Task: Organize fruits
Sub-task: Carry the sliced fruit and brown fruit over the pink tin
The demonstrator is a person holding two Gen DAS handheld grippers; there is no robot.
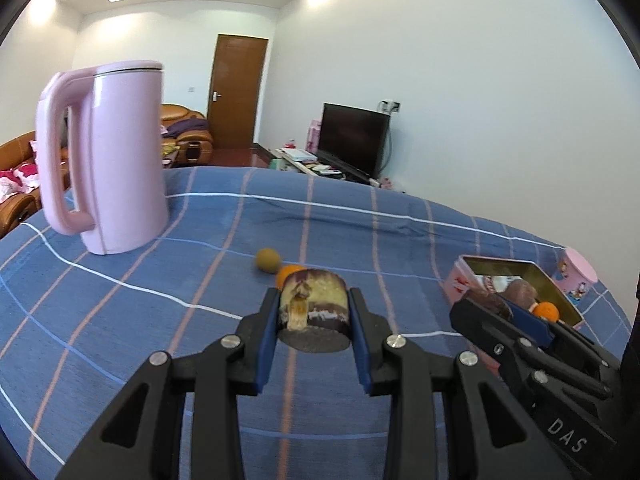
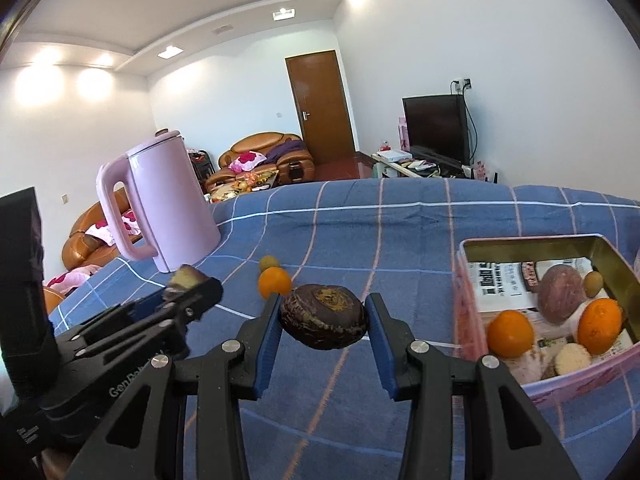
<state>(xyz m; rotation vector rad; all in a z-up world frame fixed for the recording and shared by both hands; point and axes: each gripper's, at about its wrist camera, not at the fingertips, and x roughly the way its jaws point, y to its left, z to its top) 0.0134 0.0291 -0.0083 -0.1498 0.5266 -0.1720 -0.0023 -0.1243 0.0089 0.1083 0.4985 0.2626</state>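
Passion fruit [image 2: 323,317], clamped crosswise in the right gripper [image 2: 322,322], hangs just left of the pink tin [image 2: 472,304], while the left gripper [image 1: 314,312], farther off, pinches a cut half [image 1: 313,304].

A dark round fruit [image 2: 323,322] is clamped in the right tool [image 2: 322,322] above the blue checked bench [image 2: 360,224]. A cut piece [image 2: 188,276] is held by the left tool [image 2: 192,294]. Oranges [image 2: 510,333] lie in a pink tin [image 2: 468,320] by the right edge.

Both wrist views sit low and close over the blue checked cloth [image 1: 360,240], facing the far door [image 2: 320,108]; both share the pink kettle [image 1: 120,160] at left and the tin [image 2: 472,320] at right.
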